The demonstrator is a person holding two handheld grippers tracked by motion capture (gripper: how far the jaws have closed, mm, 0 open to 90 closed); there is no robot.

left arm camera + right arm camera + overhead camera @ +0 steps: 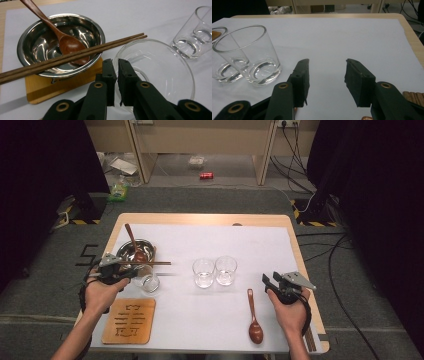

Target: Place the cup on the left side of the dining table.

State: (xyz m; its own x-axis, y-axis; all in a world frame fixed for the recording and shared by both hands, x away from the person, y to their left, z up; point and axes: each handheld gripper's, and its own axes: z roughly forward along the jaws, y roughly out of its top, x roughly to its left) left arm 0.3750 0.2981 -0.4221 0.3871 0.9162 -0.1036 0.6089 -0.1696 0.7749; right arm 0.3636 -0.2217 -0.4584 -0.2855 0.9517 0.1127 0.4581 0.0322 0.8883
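Note:
My left gripper [131, 272] [114, 61] is shut on the near rim of a clear glass bowl [150, 282] [160, 67], which tilts just right of a steel bowl [125, 249] [27, 35]. The steel bowl sits on a wooden coaster [50, 87], with a wooden spoon [134, 242] [70, 46] in it and a pair of chopsticks [150, 263] [75, 55] laid across its rim. My right gripper [270, 277] [327, 62] stands open at the table's right with nothing between its jaws.
Two drinking glasses [204, 272] [226, 270] [254, 57] stand side by side mid-table on the white mat. A second wooden spoon [254, 317] lies near the front, left of my right hand. A carved wooden coaster [130, 321] lies front left. More chopsticks [311, 340] rest at the right front edge.

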